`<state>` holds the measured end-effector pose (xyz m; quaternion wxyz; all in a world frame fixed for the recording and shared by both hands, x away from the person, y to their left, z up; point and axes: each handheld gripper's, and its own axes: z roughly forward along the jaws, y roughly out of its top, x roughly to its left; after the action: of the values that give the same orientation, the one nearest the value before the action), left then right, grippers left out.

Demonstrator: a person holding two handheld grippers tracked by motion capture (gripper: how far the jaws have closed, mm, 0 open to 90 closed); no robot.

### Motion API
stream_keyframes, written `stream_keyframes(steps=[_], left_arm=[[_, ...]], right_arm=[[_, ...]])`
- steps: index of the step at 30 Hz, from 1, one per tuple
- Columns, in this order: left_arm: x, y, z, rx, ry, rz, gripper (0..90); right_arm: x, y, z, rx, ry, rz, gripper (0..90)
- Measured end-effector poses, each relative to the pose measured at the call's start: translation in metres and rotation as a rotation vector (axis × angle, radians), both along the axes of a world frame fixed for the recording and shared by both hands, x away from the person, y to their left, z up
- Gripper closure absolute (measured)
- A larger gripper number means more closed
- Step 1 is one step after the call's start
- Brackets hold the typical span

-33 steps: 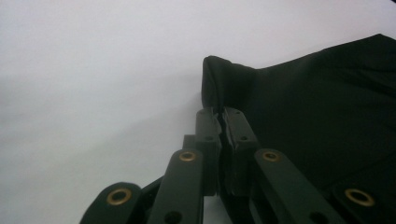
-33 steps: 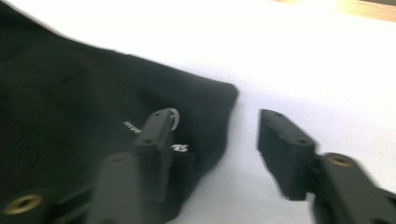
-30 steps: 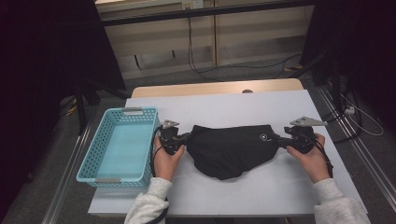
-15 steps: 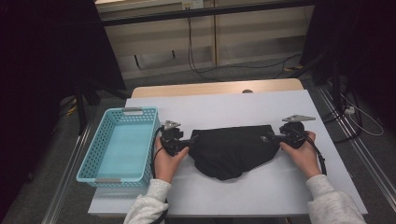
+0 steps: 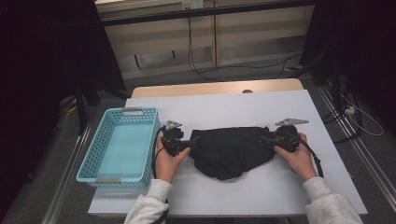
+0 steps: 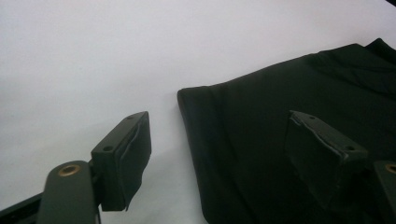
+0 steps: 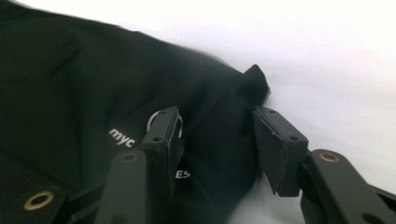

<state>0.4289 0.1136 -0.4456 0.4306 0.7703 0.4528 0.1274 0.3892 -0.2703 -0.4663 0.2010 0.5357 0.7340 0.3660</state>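
A black cloth [image 5: 232, 150] is spread flat on the white table [image 5: 233, 107], between the two grippers. The left gripper [image 6: 219, 158] has just been opened, its jaws apart over the cloth's edge. The right gripper [image 7: 217, 144] has just been closing around a cloth corner, jaws not yet pressed on it.

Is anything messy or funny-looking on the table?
A little. The black cloth isn't flat or square: its near edge sags in a rounded, crumpled bulge toward the person, between the left gripper and the right gripper. The blue basket sits straight at the left. Nothing looks spilled or broken.
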Motion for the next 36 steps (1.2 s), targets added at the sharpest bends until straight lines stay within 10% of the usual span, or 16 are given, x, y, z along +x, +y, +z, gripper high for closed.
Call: stream_keyframes(steps=[14,20,36], left_arm=[[0.0,0.005,0.002,-0.006,0.0,0.004,21.2],[0.001,0.005,0.003,-0.005,0.005,0.009,20.9],[0.005,0.003,-0.002,0.044,0.021,0.033,24.2]], right_arm=[[-0.002,-0.032,0.021,0.047,-0.041,-0.141,45.8],[0.001,-0.022,0.007,-0.034,0.038,-0.099,47.5],[-0.002,-0.006,0.002,-0.01,0.027,-0.061,48.2]])
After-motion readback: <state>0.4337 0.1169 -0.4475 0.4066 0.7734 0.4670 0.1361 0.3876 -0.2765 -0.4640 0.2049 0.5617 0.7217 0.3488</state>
